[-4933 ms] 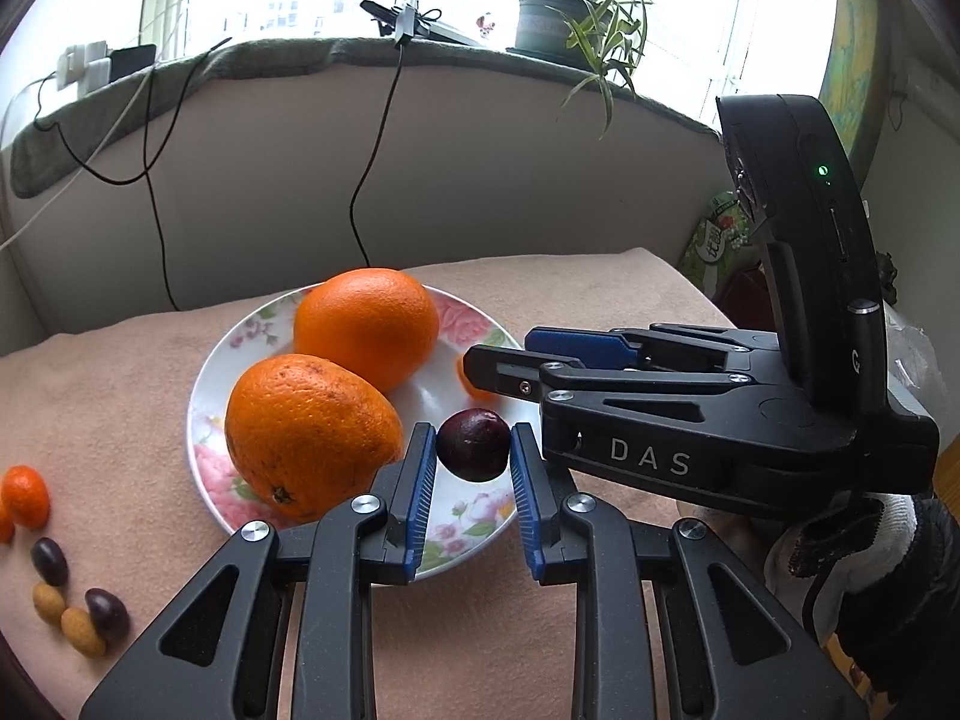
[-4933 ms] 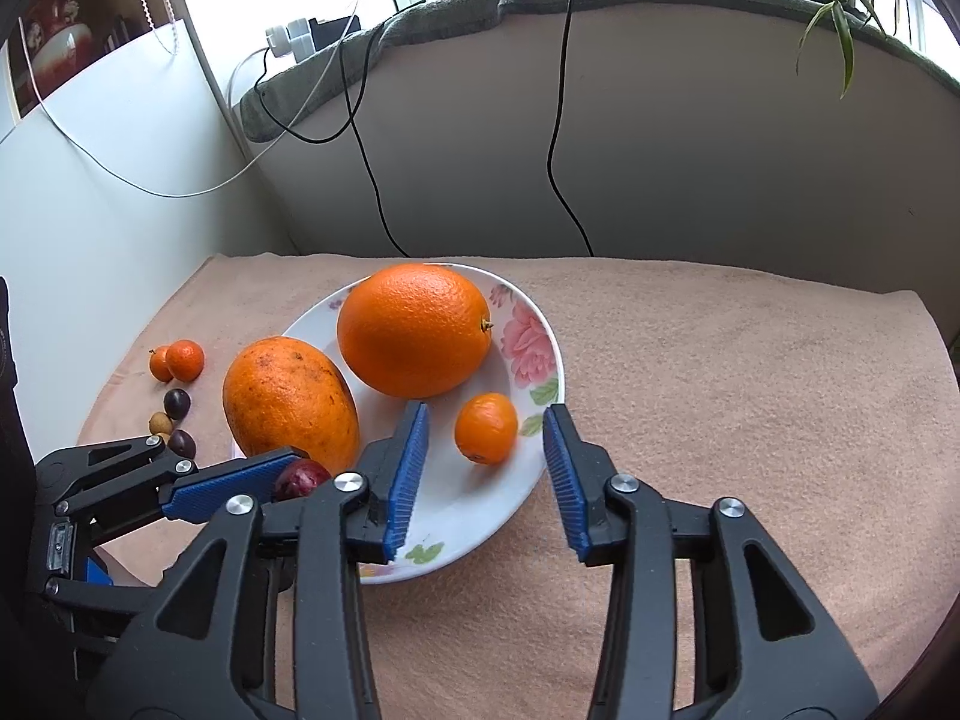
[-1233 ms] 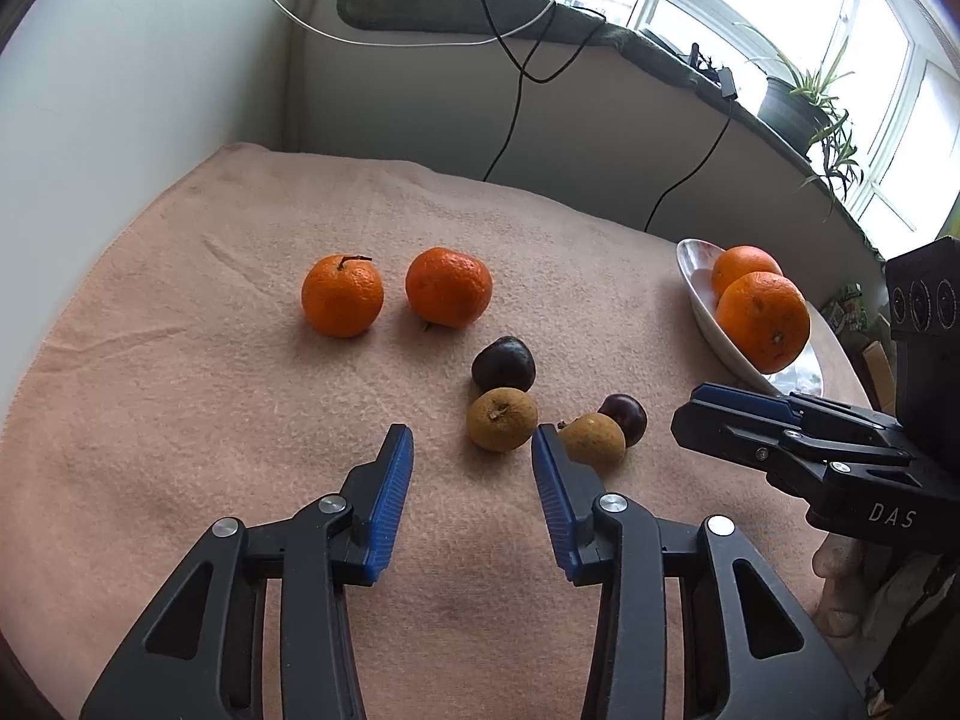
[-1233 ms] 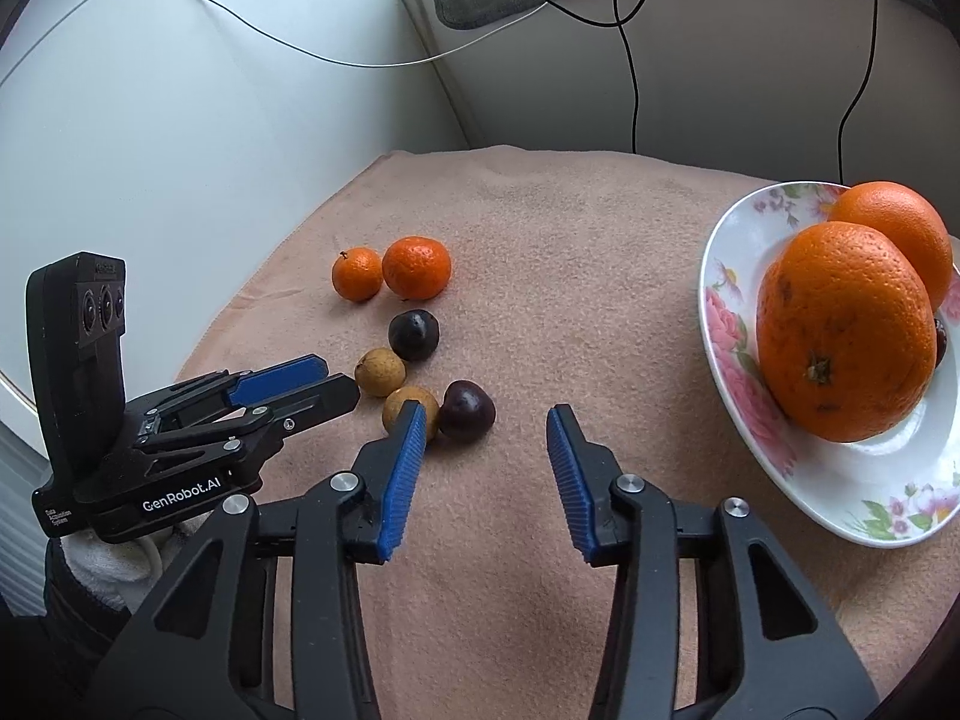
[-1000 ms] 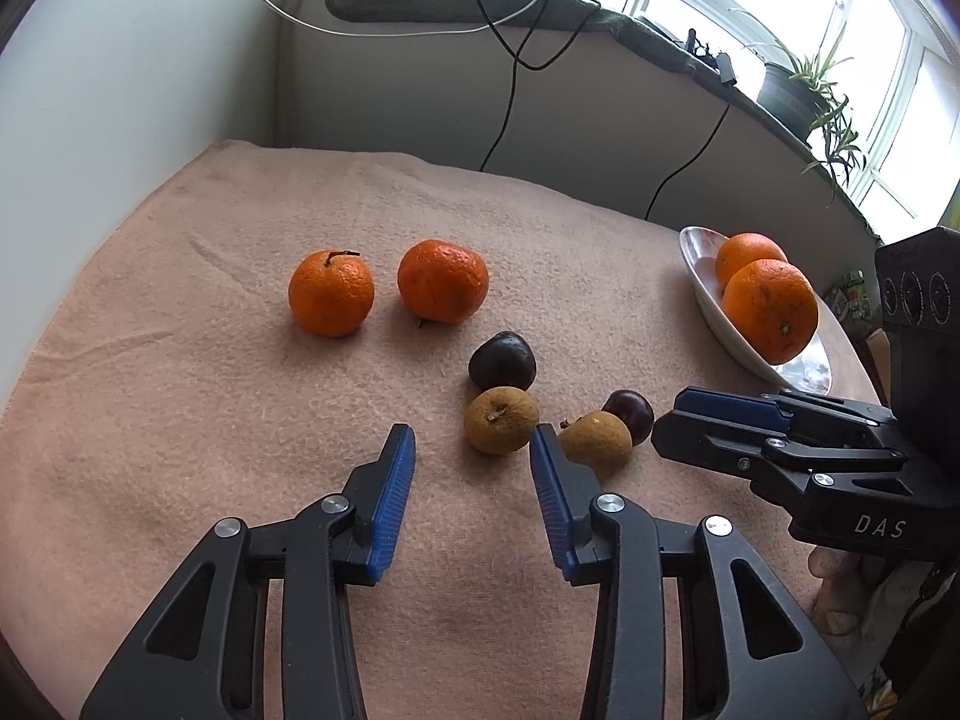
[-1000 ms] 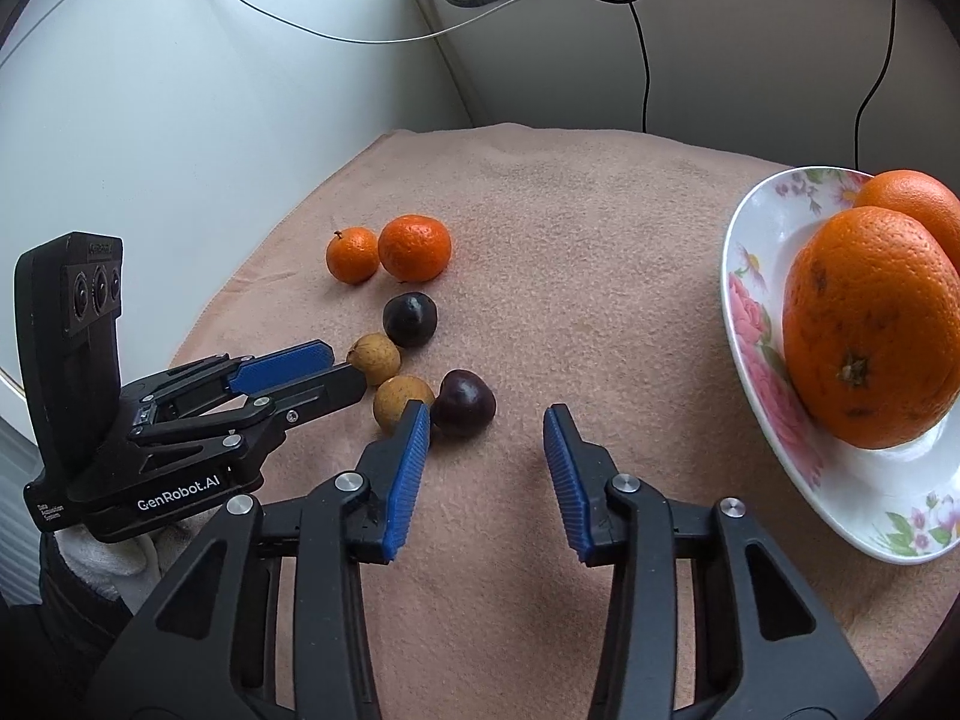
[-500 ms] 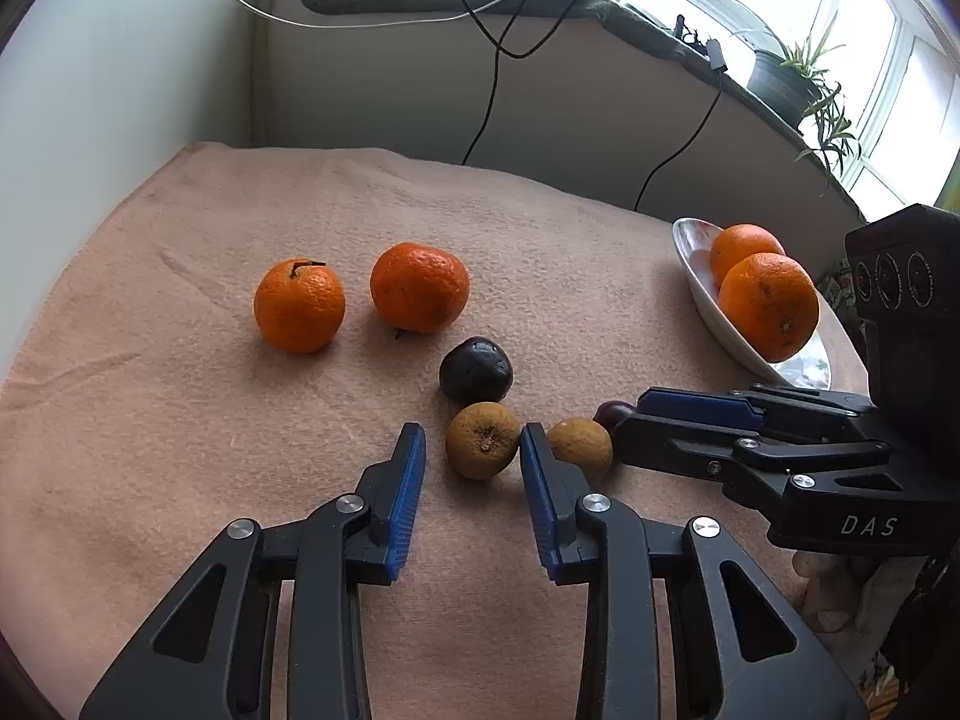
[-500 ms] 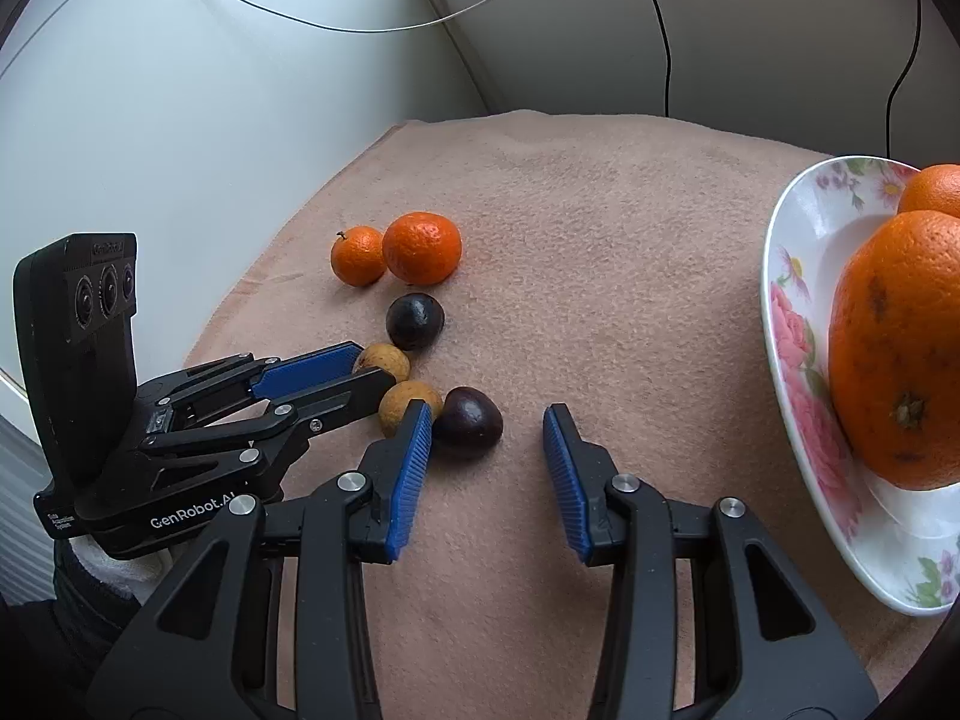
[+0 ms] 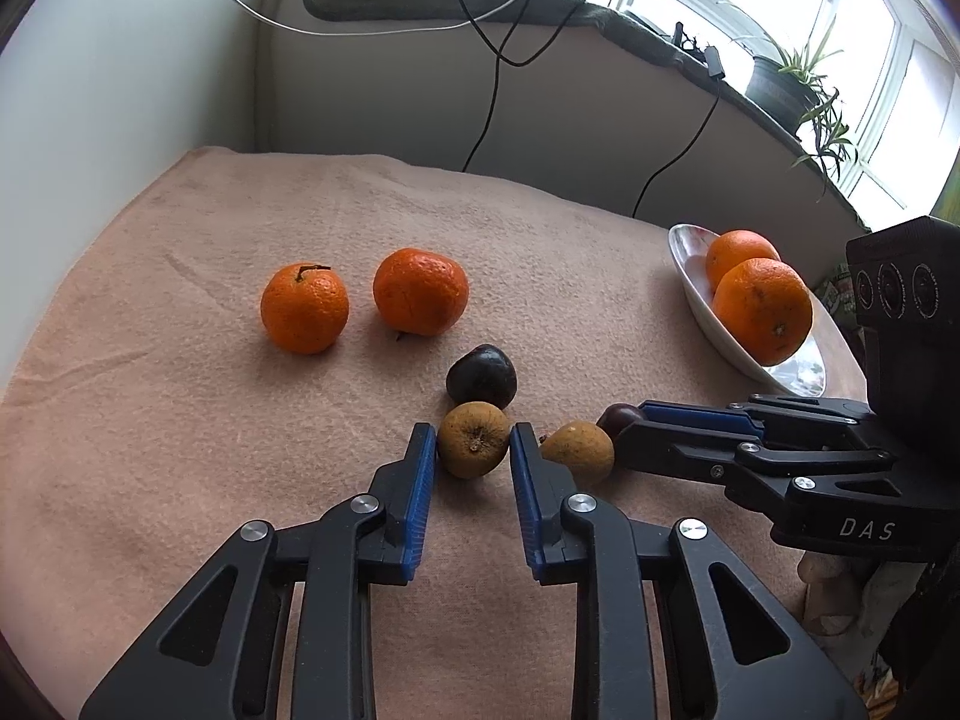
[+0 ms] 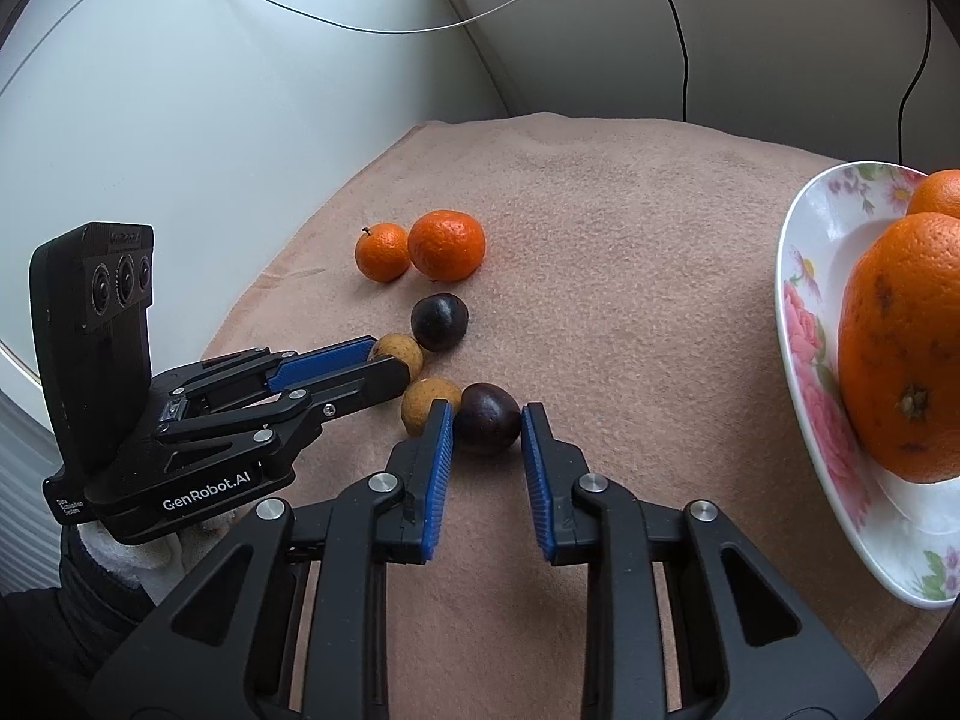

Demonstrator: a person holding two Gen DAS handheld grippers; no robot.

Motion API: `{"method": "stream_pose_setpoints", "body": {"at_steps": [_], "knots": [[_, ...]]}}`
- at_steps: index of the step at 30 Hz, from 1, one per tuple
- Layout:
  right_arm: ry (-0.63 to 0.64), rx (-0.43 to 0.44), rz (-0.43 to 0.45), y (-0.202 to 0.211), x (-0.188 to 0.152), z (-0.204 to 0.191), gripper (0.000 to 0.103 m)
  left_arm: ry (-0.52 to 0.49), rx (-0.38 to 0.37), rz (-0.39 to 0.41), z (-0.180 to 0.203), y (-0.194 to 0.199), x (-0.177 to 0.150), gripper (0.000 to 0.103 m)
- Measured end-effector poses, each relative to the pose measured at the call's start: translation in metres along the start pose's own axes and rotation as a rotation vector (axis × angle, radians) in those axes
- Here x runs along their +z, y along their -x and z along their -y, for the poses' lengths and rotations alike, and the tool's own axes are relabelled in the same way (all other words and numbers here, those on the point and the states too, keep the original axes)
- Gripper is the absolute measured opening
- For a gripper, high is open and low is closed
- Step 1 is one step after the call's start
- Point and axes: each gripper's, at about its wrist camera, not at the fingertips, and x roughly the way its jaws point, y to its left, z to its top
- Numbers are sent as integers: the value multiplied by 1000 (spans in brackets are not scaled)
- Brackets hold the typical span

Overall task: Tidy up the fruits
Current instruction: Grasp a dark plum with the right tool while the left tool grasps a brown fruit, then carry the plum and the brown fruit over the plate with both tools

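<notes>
My left gripper (image 9: pixel 472 441) is open, its blue pads either side of a brown round fruit (image 9: pixel 472 447) on the pink cloth. A second brown fruit (image 9: pixel 577 451) lies just right of it, a dark plum (image 9: pixel 481 375) just behind. My right gripper (image 10: pixel 486 423) is open around another dark plum (image 10: pixel 486 417), which lies beside a brown fruit (image 10: pixel 425 407). Two mandarins (image 9: pixel 305 307) (image 9: pixel 420 291) lie further back. A floral plate (image 10: pixel 810 324) at the right holds two large oranges (image 10: pixel 900 342).
The pink cloth (image 9: pixel 210 420) covers the table. A white wall (image 9: pixel 120 90) stands at the left, a grey padded ledge with black cables (image 9: pixel 486 102) behind. A potted plant (image 9: pixel 780 90) sits on the sill.
Both grippers have moved from the plate to the loose fruit at the left. Over the last second each has come forward and narrowed around its fruit.
</notes>
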Motion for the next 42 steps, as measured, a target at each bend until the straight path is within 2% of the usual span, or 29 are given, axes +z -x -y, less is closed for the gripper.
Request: {"method": "stream_pose_setpoints", "body": {"at_steps": [10, 17, 29, 42], "knots": [[36, -32, 64, 28, -6, -8, 24, 2, -18, 35, 6, 15, 2, 24], [32, -65, 128, 61, -10, -2, 24, -20, -52, 52, 24, 15, 13, 24], [-41, -143, 219, 124, -26, 35, 24, -61, -116, 63, 62, 1, 38, 24], [-113, -239, 274, 161, -36, 73, 24, -113, -172, 68, 101, -21, 65, 24]]}}
